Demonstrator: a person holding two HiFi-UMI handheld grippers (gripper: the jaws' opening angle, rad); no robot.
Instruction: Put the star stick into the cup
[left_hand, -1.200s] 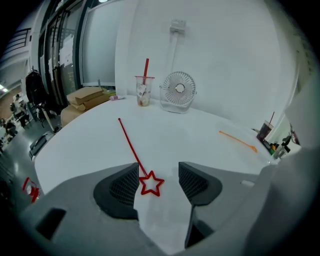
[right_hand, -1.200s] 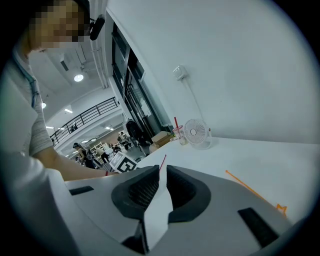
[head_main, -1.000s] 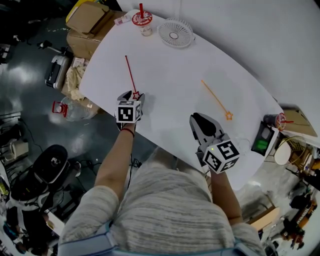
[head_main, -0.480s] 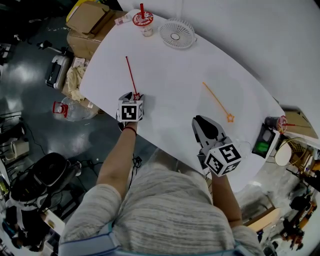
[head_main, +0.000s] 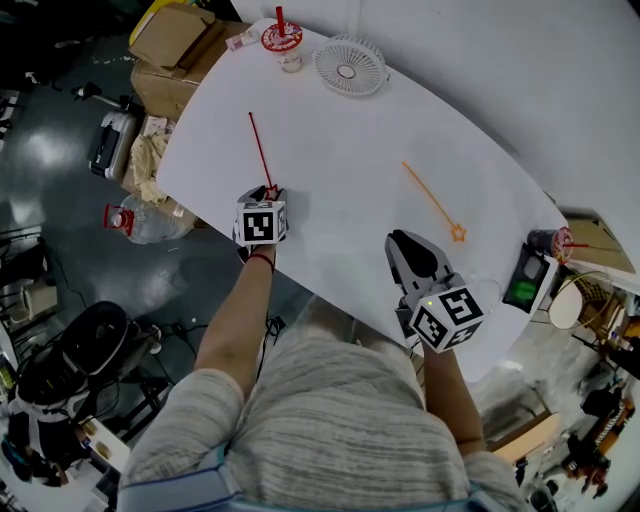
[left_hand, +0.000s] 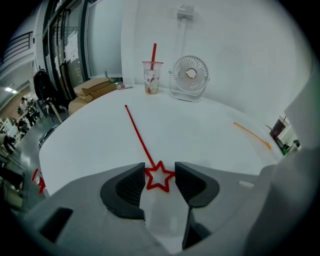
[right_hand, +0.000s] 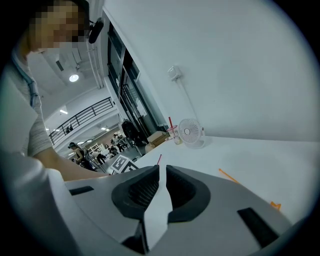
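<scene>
Left gripper (left_hand: 160, 170): jaws just been closing, pads touching star tips of red star stick (left_hand: 140, 139), flat on white counter (left_hand: 200, 130). Head view hides this under marker cube. Right gripper (right_hand: 162, 172) clenched, empty. Cup (left_hand: 152, 77) and fan (left_hand: 190, 77) at far edge. Orange star stick (head_main: 432, 201) to right. Cardboard boxes (head_main: 175, 45) beyond counter.

Left claw (left_hand: 160, 169): jaws just closing. The star of the red star stick (left_hand: 139, 135) lies between them on the white desk (left_hand: 210, 135), its tips touching both pads.
</scene>
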